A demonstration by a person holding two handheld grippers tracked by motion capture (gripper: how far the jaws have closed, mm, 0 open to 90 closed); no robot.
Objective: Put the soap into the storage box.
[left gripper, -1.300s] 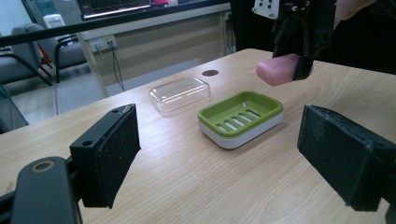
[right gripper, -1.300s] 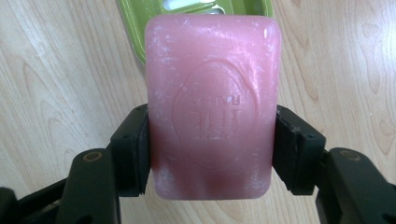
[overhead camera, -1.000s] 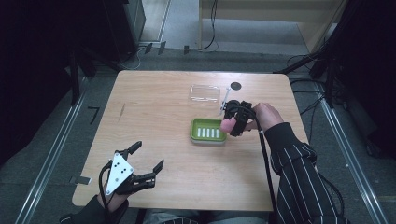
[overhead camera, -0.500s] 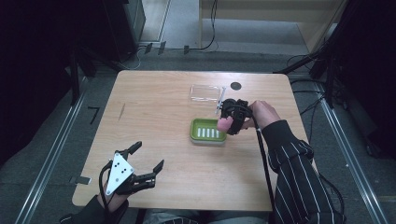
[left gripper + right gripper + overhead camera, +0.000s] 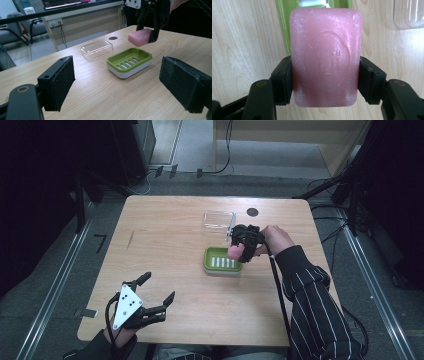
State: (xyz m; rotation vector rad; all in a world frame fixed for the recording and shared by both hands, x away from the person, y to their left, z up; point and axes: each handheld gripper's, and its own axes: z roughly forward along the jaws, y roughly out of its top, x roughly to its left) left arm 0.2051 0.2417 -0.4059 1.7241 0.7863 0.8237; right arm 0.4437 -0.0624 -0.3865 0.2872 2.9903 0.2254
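Observation:
A pink soap bar hangs in the air, and my right gripper is shut on its two long sides. In the high view the soap bar and right gripper hover over the right end of a green soap dish. The left gripper view shows the soap bar above and behind the green dish. My left gripper stands open near the table's front left edge, nothing between its pads.
A clear plastic lid lies on the table just behind the dish, also seen as the lid in the left gripper view. A small dark round hole marks the tabletop at the back. The wooden table is bare on its left half.
The right gripper with the soap has drifted slightly left and toward the back, staying over the dish's right end. The left gripper has not moved.

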